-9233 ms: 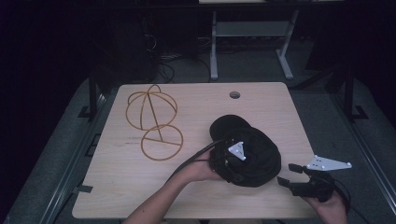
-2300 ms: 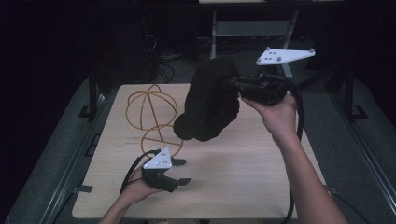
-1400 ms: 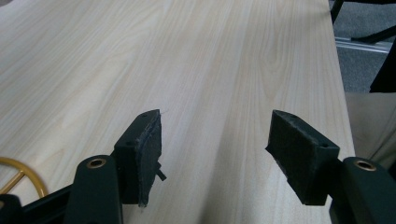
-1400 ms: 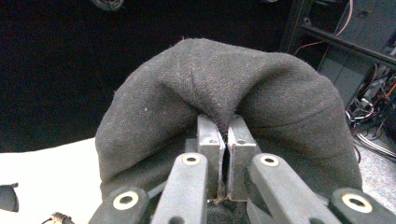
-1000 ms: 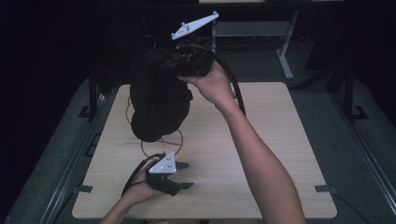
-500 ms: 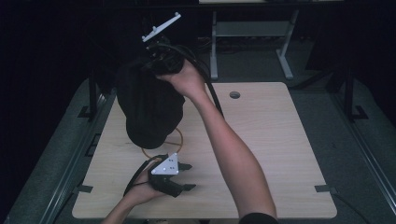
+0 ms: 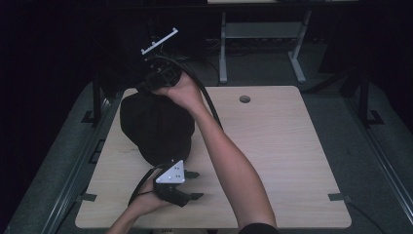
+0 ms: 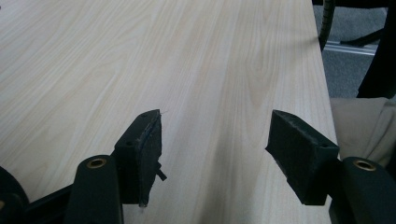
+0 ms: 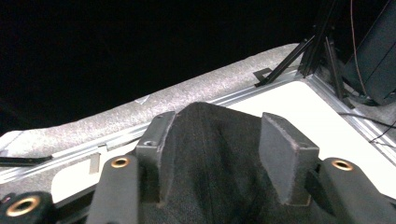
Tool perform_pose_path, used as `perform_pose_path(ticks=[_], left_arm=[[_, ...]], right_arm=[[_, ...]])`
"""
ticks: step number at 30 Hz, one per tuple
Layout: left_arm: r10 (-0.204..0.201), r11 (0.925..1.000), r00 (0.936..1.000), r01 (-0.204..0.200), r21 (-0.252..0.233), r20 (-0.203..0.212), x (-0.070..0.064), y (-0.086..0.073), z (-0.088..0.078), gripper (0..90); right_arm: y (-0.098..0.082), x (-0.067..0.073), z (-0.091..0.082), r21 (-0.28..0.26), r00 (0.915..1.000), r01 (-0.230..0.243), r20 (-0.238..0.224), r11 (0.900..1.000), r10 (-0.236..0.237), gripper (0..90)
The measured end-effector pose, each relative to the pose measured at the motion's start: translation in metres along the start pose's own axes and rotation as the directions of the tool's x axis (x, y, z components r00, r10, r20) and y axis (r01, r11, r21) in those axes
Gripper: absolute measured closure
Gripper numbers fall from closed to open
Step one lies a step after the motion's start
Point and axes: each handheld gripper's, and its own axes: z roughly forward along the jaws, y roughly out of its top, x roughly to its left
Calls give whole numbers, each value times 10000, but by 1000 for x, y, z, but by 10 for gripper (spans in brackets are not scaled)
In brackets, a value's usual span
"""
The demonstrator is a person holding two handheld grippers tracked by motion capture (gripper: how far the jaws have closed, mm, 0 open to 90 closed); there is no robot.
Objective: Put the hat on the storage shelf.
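A: Where is the hat?
B: Left of centre in the high view, a black mound on the surface.
A: And the right gripper?
B: At the hat's top edge, upper left. Its 2 fingers have just been opening; hat cloth lies between them, unpressed.
A: The left gripper?
B: Lower left, just below the hat, fingers apart over bare wood.
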Motion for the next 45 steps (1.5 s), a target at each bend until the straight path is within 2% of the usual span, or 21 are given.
perform_pose_path(ticks=[5,11,15,27,28,45], left_arm=[[-86,9999,10000,86,-143,-12,0,0,-1,348],[-152,9998,9999,152,-98,-61,2,-2,-1,338],[-132,9999,9999,131,-101,-54,2,-1,-3,338],[-87,9999,9998,85,-94,-162,3,-1,-6,333],[-88,9999,9998,86,-110,-186,3,-1,-7,332],[-73,10000,9998,73,-28,-165,2,-1,-5,320]], right_arm=[[-7,-3,-5,93,9999,-116,102,9999,115,429],[-17,-8,-17,-15,9993,-370,-82,9993,369,387],[-25,-10,-26,-267,9979,-612,-244,9978,605,383],[-37,-10,-47,-370,9980,-625,-117,9974,621,365],[-38,-11,-49,-372,9987,-513,-75,9980,511,363],[-59,-13,-71,-375,9969,-786,52,9962,789,335]])
